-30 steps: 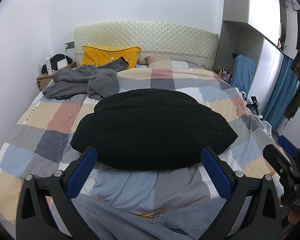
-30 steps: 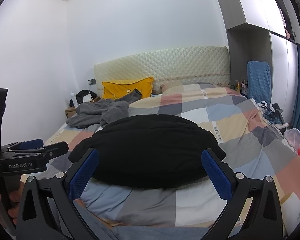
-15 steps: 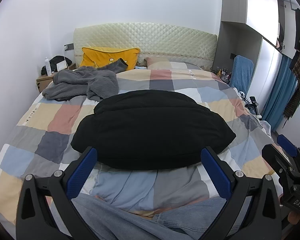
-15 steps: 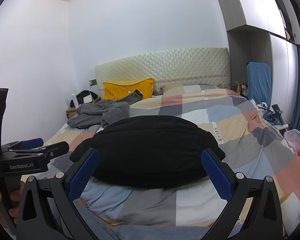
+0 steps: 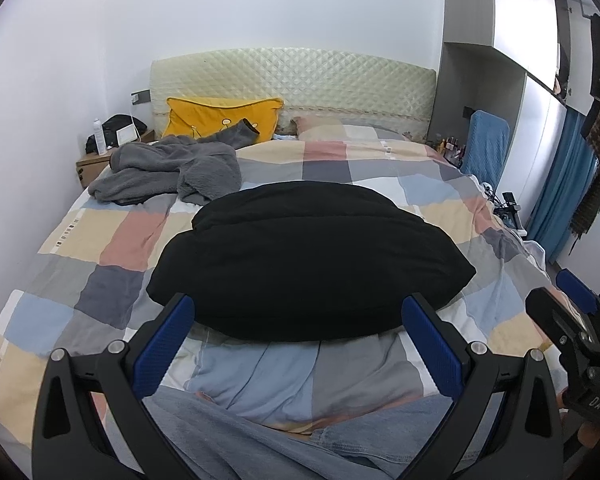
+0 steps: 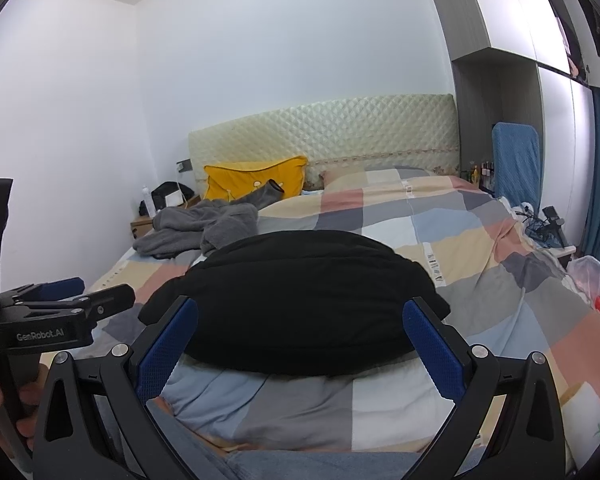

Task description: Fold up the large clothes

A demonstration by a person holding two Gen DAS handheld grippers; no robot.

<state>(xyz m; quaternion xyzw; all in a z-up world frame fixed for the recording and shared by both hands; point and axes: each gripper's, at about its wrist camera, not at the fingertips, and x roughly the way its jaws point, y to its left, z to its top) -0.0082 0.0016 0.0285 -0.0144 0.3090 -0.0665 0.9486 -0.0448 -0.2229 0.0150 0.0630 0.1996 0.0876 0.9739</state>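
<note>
A black garment (image 5: 308,256) lies folded in a thick stack on the checked bedspread (image 5: 112,240), near the foot of the bed; it also shows in the right wrist view (image 6: 300,312). My left gripper (image 5: 298,328) is open and empty, held above the near edge of the stack. My right gripper (image 6: 300,332) is open and empty too, just short of the stack. A grey fleece garment (image 5: 172,168) lies crumpled at the far left of the bed, also in the right wrist view (image 6: 204,226).
A yellow pillow (image 5: 220,120) leans on the quilted headboard (image 5: 292,80). A nightstand (image 5: 94,164) stands at far left, a blue-covered chair (image 5: 486,144) and wardrobe at right. My jeans (image 5: 260,440) are at the bed's foot.
Both grippers have drifted back and up slightly; the black stack sits a little lower in view. Nothing was grasped or released.
</note>
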